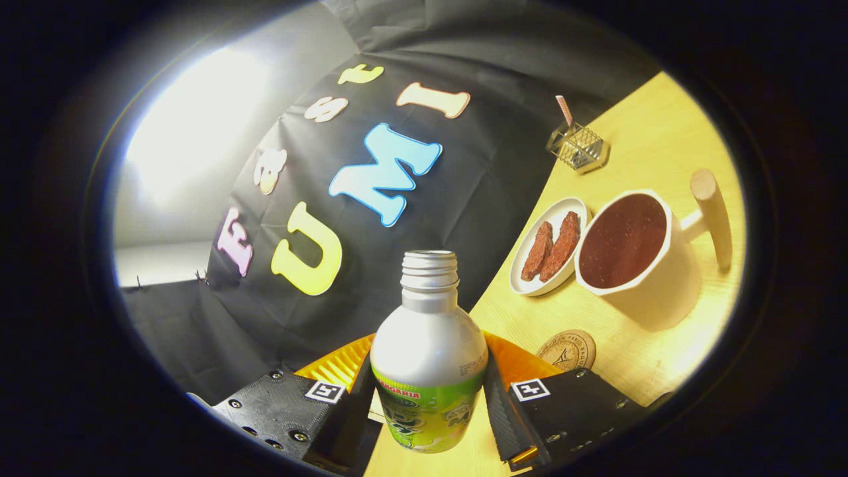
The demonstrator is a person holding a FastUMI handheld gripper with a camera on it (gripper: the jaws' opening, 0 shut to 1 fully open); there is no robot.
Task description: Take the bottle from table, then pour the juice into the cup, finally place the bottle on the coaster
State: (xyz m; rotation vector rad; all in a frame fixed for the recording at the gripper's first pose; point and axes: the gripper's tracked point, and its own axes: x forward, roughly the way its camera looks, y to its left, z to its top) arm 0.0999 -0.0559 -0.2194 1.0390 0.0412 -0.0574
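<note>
**Bottle held in the fingers, cup already full**

Pale wooden table (pixel 662 152) ran tilted across the gripper view, with the booth's black cloth wall (pixel 477 179) behind it and a bright white patch of light beyond the cloth. The gripper (pixel 429 397) had its two fingers (pixel 503 411) pinching the lower body of a silver aluminium bottle (pixel 429 344), one finger pressed on each side. The bottle's threaded neck was uncapped and pointed ahead of the fingers. Its green label carried a red band with lettering that seemed to read "SANGARIA", though the start was cut off; the small print stamped above it was too fine to make out.

Beyond the fingers, on the table, stood a white cup (pixel 629 248) with a wooden handle, filled with dark red juice. Just beside the cup sat a small white dish (pixel 527 281) holding two reddish-brown strips. Nearer the fingers lay a round wooden coaster (pixel 567 350) with embossed writing around its rim, unreadable. Farther off stood a small wire basket (pixel 578 147) with a striped stick in it.
</note>
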